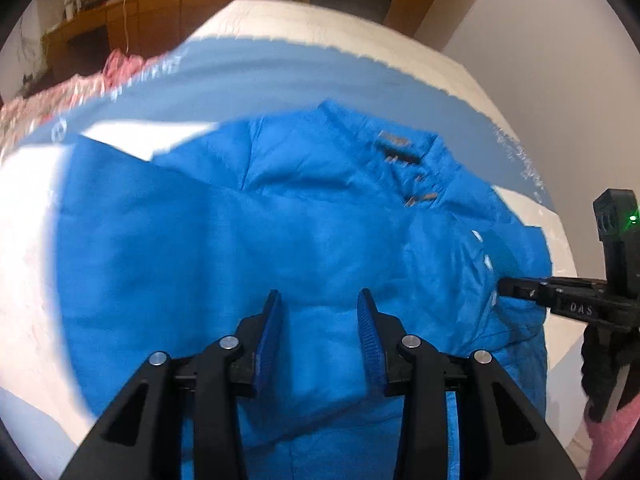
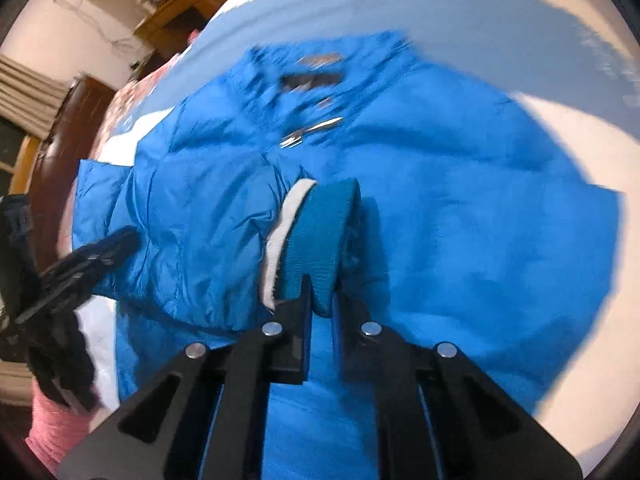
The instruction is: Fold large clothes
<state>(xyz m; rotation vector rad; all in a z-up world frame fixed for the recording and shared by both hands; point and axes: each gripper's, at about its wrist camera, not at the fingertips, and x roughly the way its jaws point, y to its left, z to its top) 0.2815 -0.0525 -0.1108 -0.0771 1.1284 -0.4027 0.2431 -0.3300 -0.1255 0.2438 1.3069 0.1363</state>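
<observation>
Far left of the left wrist view: a pink patterned cloth (image 1: 52, 96) bunched at the edge of the bed (image 1: 328, 20), wooden cabinets (image 1: 168, 4) behind it. Across the bed, a white and pale-blue cover (image 1: 256, 76). Spread flat on that cover, filling the middle, a bright blue padded jacket (image 1: 248, 232), collar and label toward the far side. Low in the middle, the left gripper (image 1: 318, 308), pointed steeply down over the jacket, fingers apart with a clear gap, nothing visibly pinched between the blue pads; whether the tips touch the fabric cannot be told. At the right edge, the right gripper (image 1: 505, 289) reaching in sideways at the jacket's side, a gloved hand (image 1: 604, 364) and pink sleeve (image 1: 616, 436) below it.

In the right wrist view, left to right: dark wooden furniture (image 2: 68, 128); the left gripper (image 2: 124, 240) near the jacket (image 2: 480, 216)'s left sleeve; then the right gripper (image 2: 322, 298), fingers nearly together, clamped on a ribbed blue cuff (image 2: 320, 236) edged in white, lifted clear of the body; blue fabric and white cover (image 2: 580, 128) beyond. Heavy motion blur near the collar.
</observation>
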